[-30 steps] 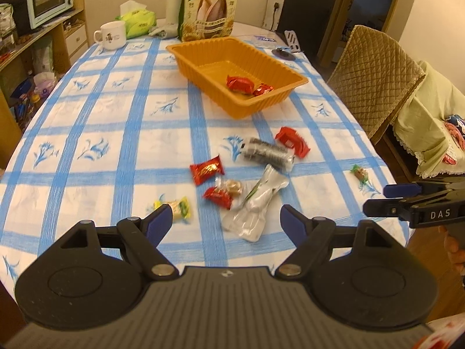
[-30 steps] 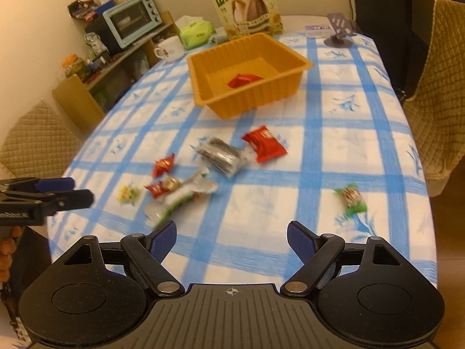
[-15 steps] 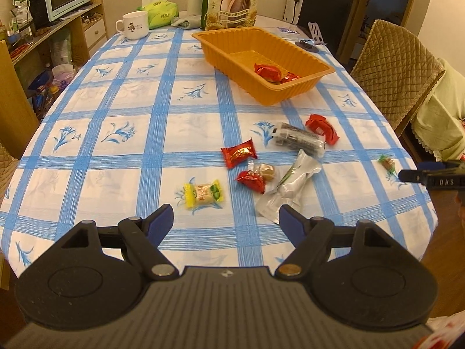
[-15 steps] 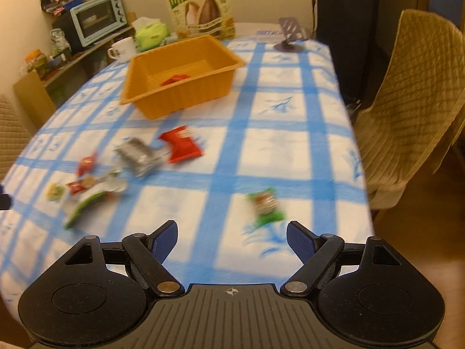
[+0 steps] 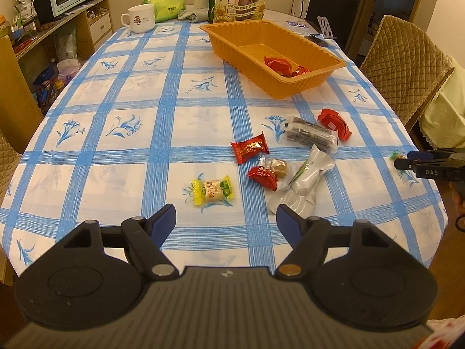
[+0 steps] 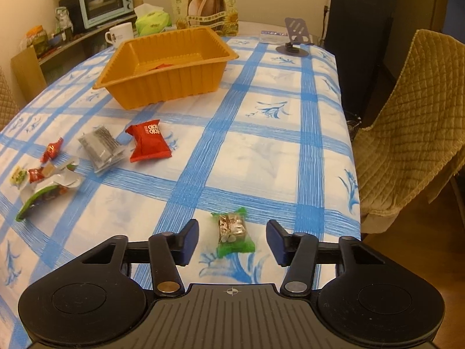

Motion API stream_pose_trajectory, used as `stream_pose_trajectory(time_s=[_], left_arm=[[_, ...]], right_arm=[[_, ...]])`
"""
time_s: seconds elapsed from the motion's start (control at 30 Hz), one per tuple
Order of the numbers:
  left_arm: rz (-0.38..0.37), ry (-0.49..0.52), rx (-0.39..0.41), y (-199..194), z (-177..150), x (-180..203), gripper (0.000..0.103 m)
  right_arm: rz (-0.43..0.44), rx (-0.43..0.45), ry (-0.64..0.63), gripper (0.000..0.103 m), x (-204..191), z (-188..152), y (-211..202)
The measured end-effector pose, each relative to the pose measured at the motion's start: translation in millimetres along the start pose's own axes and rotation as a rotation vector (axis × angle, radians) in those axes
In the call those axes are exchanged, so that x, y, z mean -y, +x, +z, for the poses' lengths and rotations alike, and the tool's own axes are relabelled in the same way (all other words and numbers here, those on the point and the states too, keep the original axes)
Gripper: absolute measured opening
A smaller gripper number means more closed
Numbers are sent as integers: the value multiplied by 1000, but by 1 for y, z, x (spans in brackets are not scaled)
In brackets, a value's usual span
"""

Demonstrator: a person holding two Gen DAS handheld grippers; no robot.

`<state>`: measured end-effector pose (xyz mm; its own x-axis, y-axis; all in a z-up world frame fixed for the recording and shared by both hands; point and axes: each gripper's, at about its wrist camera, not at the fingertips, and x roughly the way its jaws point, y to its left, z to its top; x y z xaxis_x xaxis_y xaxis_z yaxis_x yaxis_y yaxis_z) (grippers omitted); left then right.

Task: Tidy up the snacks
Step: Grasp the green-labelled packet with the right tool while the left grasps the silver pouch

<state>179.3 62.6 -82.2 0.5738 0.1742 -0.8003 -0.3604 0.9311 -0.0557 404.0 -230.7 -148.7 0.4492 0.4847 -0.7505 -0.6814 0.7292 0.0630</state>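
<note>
Right gripper [image 6: 232,242]: jaws wide, straddling the green-wrapped candy [image 6: 234,231] without contact; its label print is too small to read. Left gripper [image 5: 226,223]: jaws wide, empty, with the yellow-green candy [image 5: 213,189] just beyond at 12 o'clock. The orange tray [image 5: 316,83], at 1 o'clock in the left wrist view, holds red-wrapped snacks [image 5: 279,65], partly hidden by its wall. The sunflower seed bag [image 6: 203,1] reads "山核桃味瓜子"; its top is cut off.
</note>
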Motion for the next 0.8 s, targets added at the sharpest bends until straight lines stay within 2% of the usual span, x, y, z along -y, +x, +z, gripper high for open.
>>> stream_pose_trajectory(time_s=[0.17,0.27,0.33,0.43,0.6,0.8], left_arm=[[-20,20,-6,6,2,7,72],[-41,39,-7,11,4,14,70],[-61,58,-11,15,6,20,68],[-98,94,-18,23,9,31,68],[-158,164,-35,40,15,51,59],[-195,253,-44,60,25,70,53]], right_arm=[[-2,-12,-11,40,-1,1,8],[0,-14,-13,25,-1,2,8],[-6,-29,-6,22,-2,4,7],[16,-32,35,22,-1,6,1],[47,-3,96,22,-1,10,-16],[63,-3,142,22,3,13,-30]])
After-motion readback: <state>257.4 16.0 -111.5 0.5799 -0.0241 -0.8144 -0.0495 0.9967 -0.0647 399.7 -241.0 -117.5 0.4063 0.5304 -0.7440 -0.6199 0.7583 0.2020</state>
